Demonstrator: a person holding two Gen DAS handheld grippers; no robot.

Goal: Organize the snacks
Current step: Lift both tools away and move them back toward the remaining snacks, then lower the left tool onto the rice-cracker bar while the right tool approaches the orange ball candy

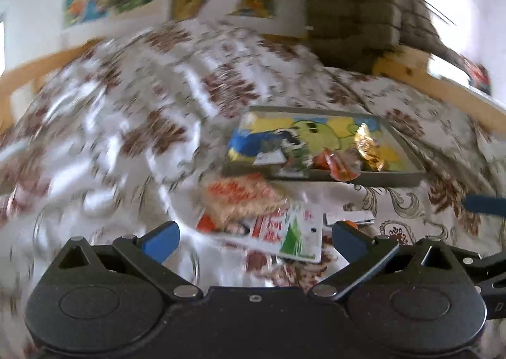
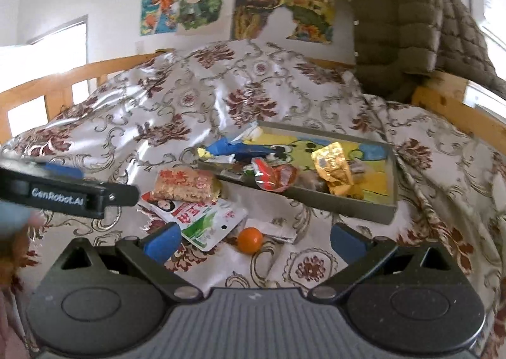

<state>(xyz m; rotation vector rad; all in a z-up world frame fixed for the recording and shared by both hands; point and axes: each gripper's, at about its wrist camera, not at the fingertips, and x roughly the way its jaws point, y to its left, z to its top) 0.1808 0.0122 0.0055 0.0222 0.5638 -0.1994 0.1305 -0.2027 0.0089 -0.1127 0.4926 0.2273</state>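
A grey tray (image 2: pixel 373 210) (image 1: pixel 395 180) with a cartoon-printed floor lies on the bed. Inside it sit a gold wrapper (image 2: pixel 335 169) (image 1: pixel 368 150), a red-orange wrapper (image 2: pixel 273 177) (image 1: pixel 340 167) and a blue packet (image 2: pixel 234 148). In front of the tray lie an orange crisp-rice bar (image 2: pixel 185 185) (image 1: pixel 243 196), a white-green-red pouch (image 2: pixel 202 219) (image 1: pixel 291 232), a small orange ball (image 2: pixel 249 239) and a white slip (image 2: pixel 278 231). My left gripper (image 1: pixel 254 240) hangs open over the pouch; the view is blurred. My right gripper (image 2: pixel 256 240) is open around the ball, nothing gripped. The left gripper (image 2: pixel 63 189) shows at the right wrist view's left edge.
The bed carries a shiny floral cover (image 2: pixel 189 99) with wooden rails (image 2: pixel 41 90) on both sides. An olive quilted jacket (image 2: pixel 401 27) hangs over the far right rail. Cartoon posters (image 2: pixel 183 1) hang on the wall behind.
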